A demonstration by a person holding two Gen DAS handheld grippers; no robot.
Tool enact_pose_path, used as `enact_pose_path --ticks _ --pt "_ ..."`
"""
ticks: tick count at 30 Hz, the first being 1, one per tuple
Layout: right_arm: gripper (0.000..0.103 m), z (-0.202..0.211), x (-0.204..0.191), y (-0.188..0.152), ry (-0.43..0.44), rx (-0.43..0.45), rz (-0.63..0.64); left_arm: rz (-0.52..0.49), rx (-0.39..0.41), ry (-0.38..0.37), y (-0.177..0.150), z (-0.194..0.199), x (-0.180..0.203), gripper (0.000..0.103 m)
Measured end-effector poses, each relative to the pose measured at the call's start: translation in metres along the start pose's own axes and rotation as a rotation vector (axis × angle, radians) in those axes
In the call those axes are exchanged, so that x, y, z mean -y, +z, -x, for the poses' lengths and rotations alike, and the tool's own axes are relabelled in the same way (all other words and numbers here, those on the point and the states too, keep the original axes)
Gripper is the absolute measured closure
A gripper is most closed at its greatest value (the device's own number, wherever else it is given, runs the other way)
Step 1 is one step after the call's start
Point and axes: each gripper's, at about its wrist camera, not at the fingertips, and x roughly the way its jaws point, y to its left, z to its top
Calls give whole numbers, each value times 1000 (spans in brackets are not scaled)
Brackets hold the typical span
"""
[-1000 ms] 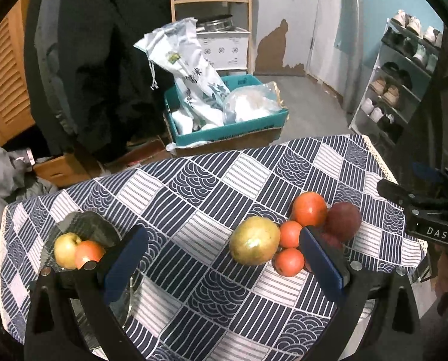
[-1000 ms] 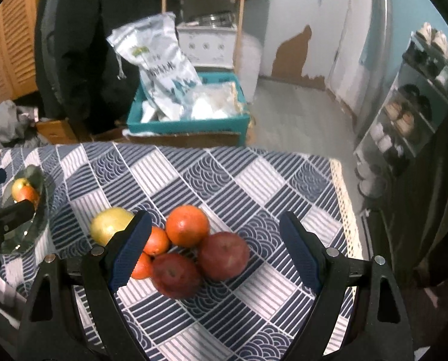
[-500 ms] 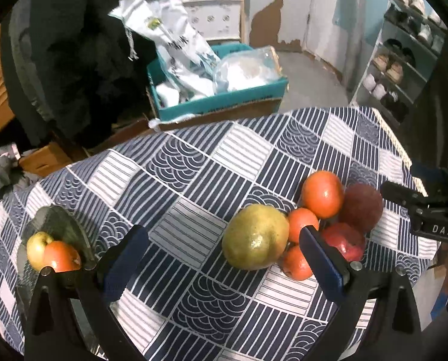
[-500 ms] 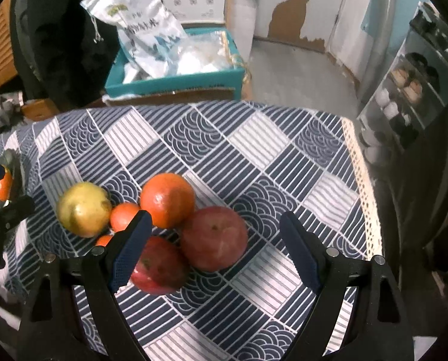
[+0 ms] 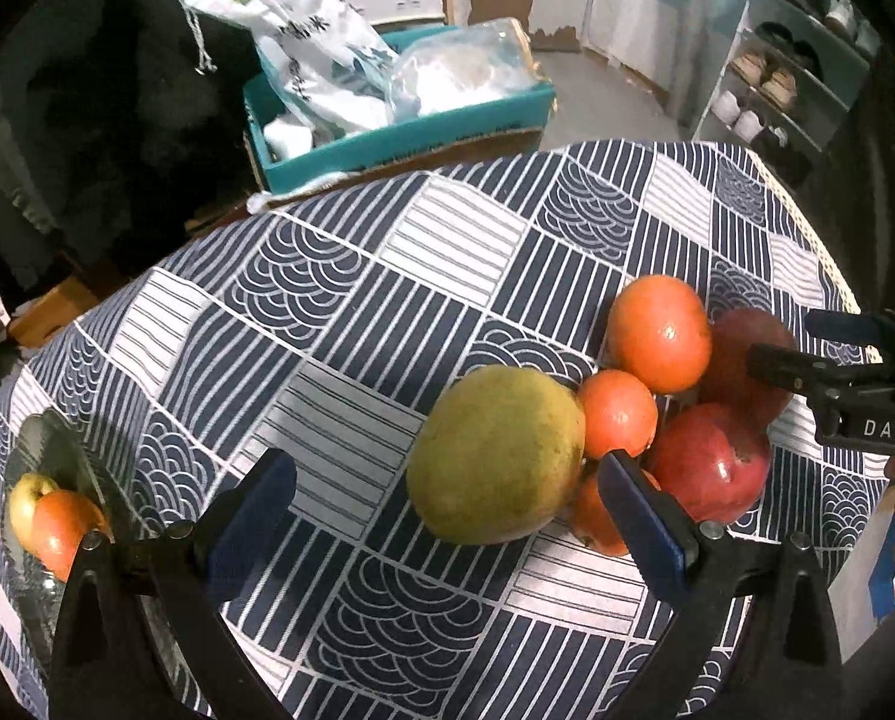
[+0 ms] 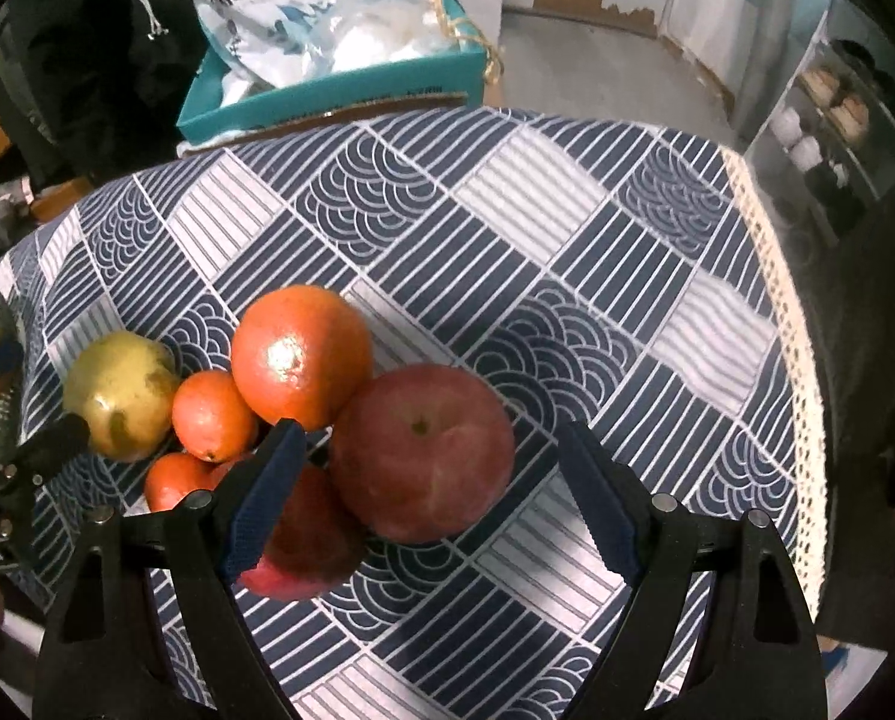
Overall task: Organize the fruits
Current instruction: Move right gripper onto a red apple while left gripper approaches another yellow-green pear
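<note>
A cluster of fruit lies on the patterned tablecloth [image 5: 339, 324]. The yellow-green pear [image 5: 498, 456] sits between the fingers of my open left gripper [image 5: 447, 510], pads apart from it. Beside the pear are a small orange [image 5: 618, 414], a large orange [image 5: 657, 333] and two red apples [image 5: 711, 471]. In the right wrist view my right gripper [image 6: 429, 504] stands open around a big red apple [image 6: 423, 450], not touching it. Its left finger overlaps a second red apple [image 6: 309, 546]. A glass bowl [image 5: 45, 450] at far left holds a yellow apple and an orange fruit.
A teal box [image 5: 399, 120] with white bags stands on the floor beyond the table. A shoe rack [image 5: 795, 78] is at the right. The tablecloth's lace edge [image 6: 789, 324] marks the table's right side. The right gripper's body [image 5: 855, 396] shows in the left wrist view.
Both grippers have come down toward the fruit cluster, which now looks much larger. The pear has come between the left fingers and the big red apple between the right ones. Jaw widths are unchanged.
</note>
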Motion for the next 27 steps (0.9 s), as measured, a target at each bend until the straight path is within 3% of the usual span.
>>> enact_pose_path --ticks 13,19,22,27 --pt "17 -28 10 -7 47 -70 -35 -9 -67 -68 -1 -32 6 3" --pt "17 -34 16 -8 86 -81 -60 16 -109 -121 -1 -47 3 19" --pt "23 -36 18 -9 112 -86 -75 21 -111 -152 -2 -51 4 28" --pt "28 -37 18 -9 137 -81 -79 14 -101 -146 -2 -51 5 28"
